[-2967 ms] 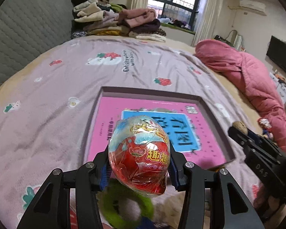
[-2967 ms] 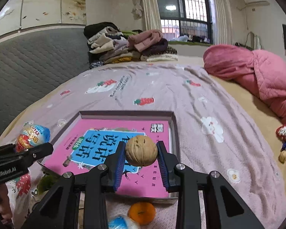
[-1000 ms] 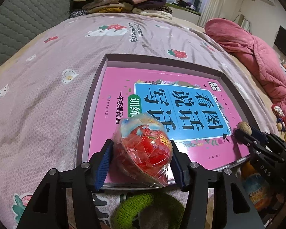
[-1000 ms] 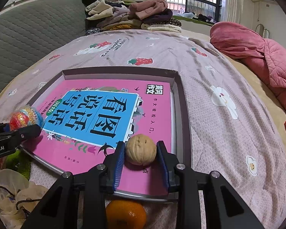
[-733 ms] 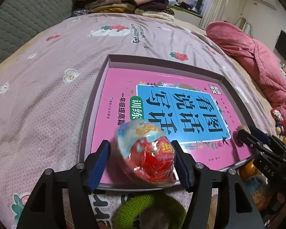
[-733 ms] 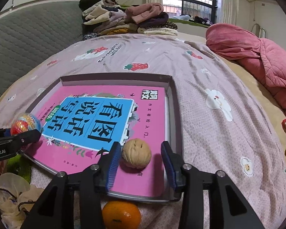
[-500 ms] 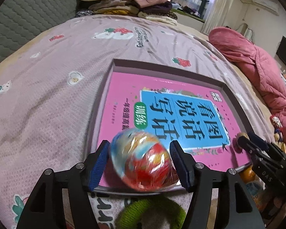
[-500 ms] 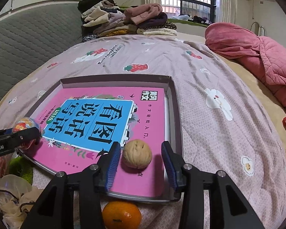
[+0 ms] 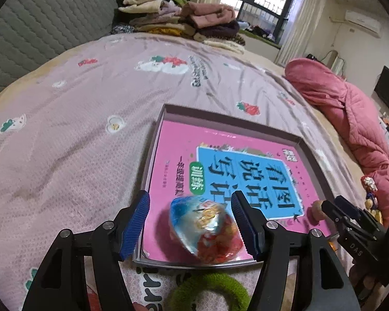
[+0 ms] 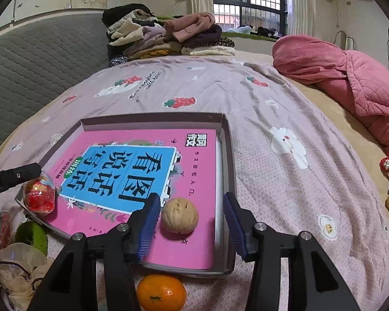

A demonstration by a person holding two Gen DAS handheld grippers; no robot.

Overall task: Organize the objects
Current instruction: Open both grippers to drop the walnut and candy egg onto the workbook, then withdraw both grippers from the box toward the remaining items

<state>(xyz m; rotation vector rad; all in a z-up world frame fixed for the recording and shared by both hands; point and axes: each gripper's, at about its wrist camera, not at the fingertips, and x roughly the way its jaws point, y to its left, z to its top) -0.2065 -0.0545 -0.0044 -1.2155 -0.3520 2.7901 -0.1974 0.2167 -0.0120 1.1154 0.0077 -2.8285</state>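
Pink printed bedding [image 9: 90, 134] covers a bed that carries a shallow tray [image 9: 153, 145] with a pink book [image 9: 184, 155] lying in it. From the left wrist, the left gripper [image 9: 190, 220] stands wide with nothing clamped; the wrapped egg [image 9: 205, 230] lies on the book between the pads, apart from both. A green ring [image 9: 207, 292] sits just below the tray.

From the right wrist, the right gripper [image 10: 192, 223] is opening, and the walnut [image 10: 179, 215] rests on the book between its pads, free of both. An orange [image 10: 161, 295] lies on the bedding beside the tray's near edge.
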